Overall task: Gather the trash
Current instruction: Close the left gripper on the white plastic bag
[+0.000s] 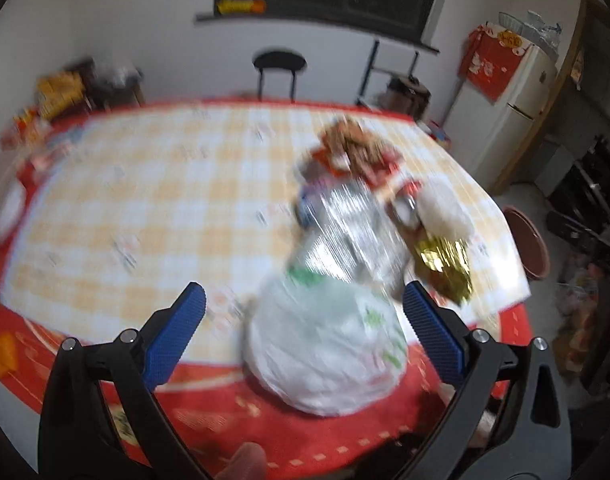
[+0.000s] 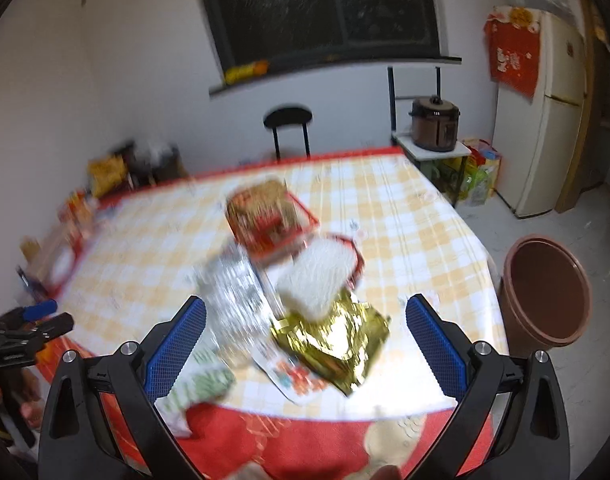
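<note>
Trash lies in a heap on the checked tablecloth (image 1: 145, 200). A white plastic bag with green print (image 1: 325, 344) sits at the near edge, right in front of my open left gripper (image 1: 305, 308), partly between its blue pads. Behind it are a silver foil wrapper (image 1: 349, 224), a gold foil wrapper (image 1: 445, 264), a white lump (image 1: 441, 204) and a red snack box (image 1: 353, 152). In the right wrist view my right gripper (image 2: 305, 316) stands open just above the gold wrapper (image 2: 337, 340), with the silver wrapper (image 2: 237, 292), white lump (image 2: 317, 276) and red box (image 2: 269, 216) beyond.
A brown bin (image 2: 545, 292) stands on the floor to the right of the table. A black stool (image 2: 289, 120) is behind the far edge. Snack packs (image 2: 105, 172) crowd the far left corner. A fridge (image 2: 545, 120) and a cooker (image 2: 435, 124) stand at the right.
</note>
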`<state>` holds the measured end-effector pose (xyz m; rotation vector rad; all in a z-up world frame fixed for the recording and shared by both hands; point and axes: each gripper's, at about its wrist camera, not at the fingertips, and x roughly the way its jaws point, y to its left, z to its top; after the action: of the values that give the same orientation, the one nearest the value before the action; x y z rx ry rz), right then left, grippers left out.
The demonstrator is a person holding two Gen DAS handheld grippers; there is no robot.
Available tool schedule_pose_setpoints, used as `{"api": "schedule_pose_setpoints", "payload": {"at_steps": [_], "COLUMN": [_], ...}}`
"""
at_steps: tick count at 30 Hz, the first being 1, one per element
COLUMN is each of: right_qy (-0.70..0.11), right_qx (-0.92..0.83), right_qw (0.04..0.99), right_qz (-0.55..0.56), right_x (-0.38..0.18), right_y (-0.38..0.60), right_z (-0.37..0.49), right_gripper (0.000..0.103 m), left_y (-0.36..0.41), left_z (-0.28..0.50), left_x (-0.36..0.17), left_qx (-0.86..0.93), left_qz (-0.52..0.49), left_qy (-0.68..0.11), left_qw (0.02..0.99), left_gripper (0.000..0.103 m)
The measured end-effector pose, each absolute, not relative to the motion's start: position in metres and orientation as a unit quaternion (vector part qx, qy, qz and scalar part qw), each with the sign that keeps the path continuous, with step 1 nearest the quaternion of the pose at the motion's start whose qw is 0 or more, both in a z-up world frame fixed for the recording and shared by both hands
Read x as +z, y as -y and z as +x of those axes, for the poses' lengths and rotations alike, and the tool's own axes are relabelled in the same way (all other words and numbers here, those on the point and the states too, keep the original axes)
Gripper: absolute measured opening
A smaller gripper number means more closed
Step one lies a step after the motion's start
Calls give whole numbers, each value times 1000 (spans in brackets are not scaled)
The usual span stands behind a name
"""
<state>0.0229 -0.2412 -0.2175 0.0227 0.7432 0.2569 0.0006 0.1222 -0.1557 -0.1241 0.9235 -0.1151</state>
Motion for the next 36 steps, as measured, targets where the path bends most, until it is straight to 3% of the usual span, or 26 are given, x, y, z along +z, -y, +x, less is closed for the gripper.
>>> {"api": "schedule_pose_setpoints", "payload": {"at_steps": [5, 16, 30, 32, 34, 36], "right_qy": [-395, -426, -445, -447, -448, -451], "right_qx": [146, 119, 106, 106, 109, 114], "right_qw": [907, 896, 888, 886, 885, 883], "right_qz": [11, 25, 50, 57, 63, 70], "right_x": [-244, -261, -272, -273, -274, -276], "right_y": [223, 235, 253, 257, 260, 263], "right_z": [18, 22, 26, 27, 28, 29], "right_gripper": [99, 99, 99, 99, 99, 99], "left_y": [-118, -153, -140, -137, -135, -135], "left_z": [7, 32, 42, 40, 39, 37], "left_x": [-202, -276, -308, -306, -306, -306], "left_qx": [-64, -33, -44, -40, -41, -40], "left_qz": [-78, -255, -278, -266, -260, -261], "left_qy": [-486, -556, -594, -595, -597, -599], "left_qw": [868, 791, 753, 758, 757, 756], "left_gripper": [94, 95, 96, 94, 76, 69]}}
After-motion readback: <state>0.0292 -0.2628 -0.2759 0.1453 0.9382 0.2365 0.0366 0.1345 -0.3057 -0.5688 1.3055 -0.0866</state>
